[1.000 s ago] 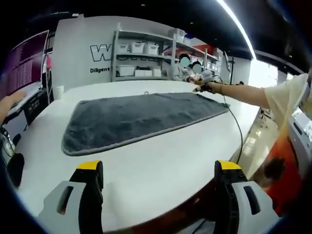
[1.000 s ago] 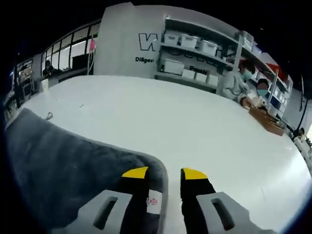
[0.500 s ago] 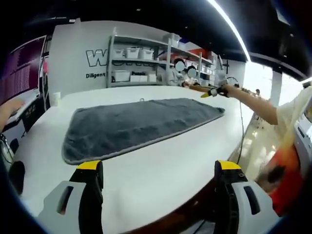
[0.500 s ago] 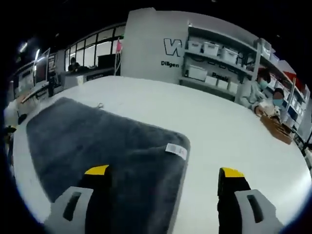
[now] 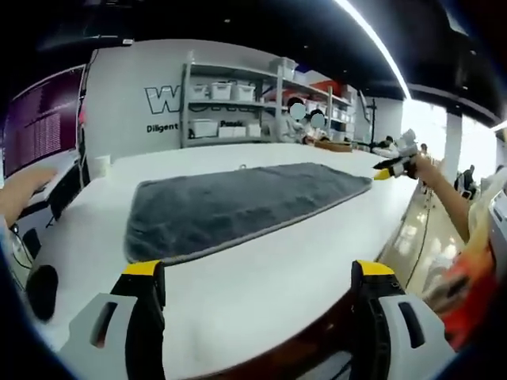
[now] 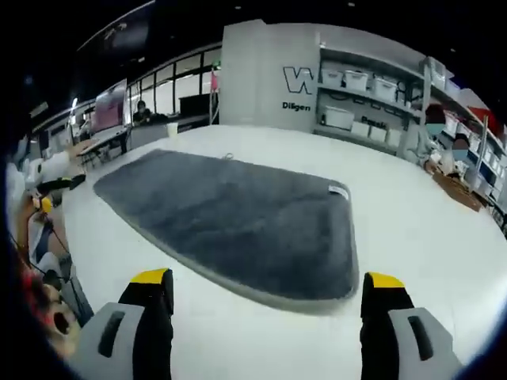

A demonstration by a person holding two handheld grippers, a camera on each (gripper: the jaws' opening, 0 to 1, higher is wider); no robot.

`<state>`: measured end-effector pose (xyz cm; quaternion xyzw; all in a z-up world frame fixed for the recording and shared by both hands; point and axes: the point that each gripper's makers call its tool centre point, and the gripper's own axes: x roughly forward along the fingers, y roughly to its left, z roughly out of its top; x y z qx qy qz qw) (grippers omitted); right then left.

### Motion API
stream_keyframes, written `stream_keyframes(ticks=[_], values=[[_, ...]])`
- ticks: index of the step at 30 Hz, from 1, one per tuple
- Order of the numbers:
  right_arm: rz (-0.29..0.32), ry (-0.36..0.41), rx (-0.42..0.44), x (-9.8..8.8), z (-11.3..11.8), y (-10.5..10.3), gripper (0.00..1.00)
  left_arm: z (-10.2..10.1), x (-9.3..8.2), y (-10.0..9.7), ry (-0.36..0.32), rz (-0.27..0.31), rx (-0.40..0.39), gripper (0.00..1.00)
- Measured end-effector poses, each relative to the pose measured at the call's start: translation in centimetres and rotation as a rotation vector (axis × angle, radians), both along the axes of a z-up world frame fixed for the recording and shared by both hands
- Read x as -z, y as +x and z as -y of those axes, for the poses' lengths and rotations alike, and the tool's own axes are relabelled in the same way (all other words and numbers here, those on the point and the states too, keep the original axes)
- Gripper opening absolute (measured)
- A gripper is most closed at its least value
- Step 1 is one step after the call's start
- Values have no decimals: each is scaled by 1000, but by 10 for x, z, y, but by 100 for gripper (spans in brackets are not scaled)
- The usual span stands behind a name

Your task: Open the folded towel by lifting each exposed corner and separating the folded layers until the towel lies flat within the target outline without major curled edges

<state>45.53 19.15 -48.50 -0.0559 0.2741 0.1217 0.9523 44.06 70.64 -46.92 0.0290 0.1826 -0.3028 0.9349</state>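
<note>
The fluffy dark grey towel (image 6: 238, 222) lies spread flat on the big white table (image 6: 412, 237). From my right gripper (image 6: 265, 305) I see a small white tag (image 6: 338, 191) at its corner; I can't read it. The wall sign (image 6: 299, 80) shows a big "W". Both my grippers have jaws spread wide, holding nothing. My left gripper (image 5: 252, 297) view shows my right gripper held beyond the towel's far end.

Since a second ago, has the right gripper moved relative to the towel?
Yes. The right gripper was shut at the towel corner by the white tag; now it is open, backed away, and the corner lies flat.
</note>
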Motion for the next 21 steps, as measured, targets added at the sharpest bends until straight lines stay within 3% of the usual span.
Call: stream_keyframes(ticks=[7,17,21], values=[[17,-48,14,-4,-12,-45,99,-3,10,2,5,-26,-19,99],[31,-49,1,-5,-28,-58,99,0,16,-1,-9,-47,-26,100],[10,-87,0,0,-30,-58,99,-5,16,0,-5,-45,-37,100]])
